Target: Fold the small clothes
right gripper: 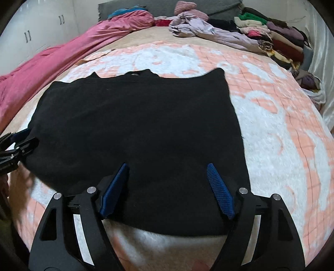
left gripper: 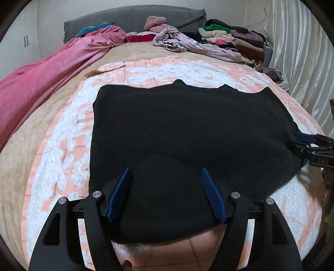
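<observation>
A black garment (left gripper: 187,129) lies spread flat on a pink and white blanket (left gripper: 68,150) on the bed. It also shows in the right wrist view (right gripper: 135,125). My left gripper (left gripper: 166,173) is open, its blue pads wide apart over the garment's near left edge. My right gripper (right gripper: 168,166) is open, its blue pads wide apart over the near right edge. Each gripper shows at the side of the other view, the right one (left gripper: 306,141) by the garment's right edge and the left one (right gripper: 18,141) by its left edge. Neither holds cloth.
A pink satin cover (left gripper: 52,68) runs along the left of the bed. A crumpled lilac garment (left gripper: 187,43) and a stack of folded clothes (left gripper: 240,41) sit at the far right. A white curtain (left gripper: 302,52) hangs at the right. A grey headboard (left gripper: 129,18) is behind.
</observation>
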The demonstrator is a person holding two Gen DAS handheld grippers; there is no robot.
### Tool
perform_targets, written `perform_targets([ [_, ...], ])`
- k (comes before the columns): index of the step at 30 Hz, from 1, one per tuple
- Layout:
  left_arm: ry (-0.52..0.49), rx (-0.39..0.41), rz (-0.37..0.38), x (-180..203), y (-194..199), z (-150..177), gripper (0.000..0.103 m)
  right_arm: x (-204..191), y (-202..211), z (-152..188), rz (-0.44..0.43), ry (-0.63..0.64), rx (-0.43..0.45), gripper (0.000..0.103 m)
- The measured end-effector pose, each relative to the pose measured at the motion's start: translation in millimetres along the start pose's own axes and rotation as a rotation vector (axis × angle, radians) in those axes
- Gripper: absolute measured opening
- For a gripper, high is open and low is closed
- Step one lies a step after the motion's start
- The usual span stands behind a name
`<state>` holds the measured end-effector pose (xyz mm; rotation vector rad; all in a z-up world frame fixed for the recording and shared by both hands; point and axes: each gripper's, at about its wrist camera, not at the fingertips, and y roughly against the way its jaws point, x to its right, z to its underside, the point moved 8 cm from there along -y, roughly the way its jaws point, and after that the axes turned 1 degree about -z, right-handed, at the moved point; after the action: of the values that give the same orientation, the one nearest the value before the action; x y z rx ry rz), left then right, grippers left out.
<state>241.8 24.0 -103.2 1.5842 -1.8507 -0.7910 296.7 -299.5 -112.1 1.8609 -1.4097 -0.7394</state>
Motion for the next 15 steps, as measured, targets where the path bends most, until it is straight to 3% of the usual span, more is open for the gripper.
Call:
perform_targets([
  [12,-0.01,0.01,0.016,2,5,-3,0.071,-2,8,0,0.01,-0.017,0.028,0.078],
  [15,-0.014,0.004,0.029,4,8,-2,0.076,-3,11,1,0.013,-0.016,0.033,0.079],
])
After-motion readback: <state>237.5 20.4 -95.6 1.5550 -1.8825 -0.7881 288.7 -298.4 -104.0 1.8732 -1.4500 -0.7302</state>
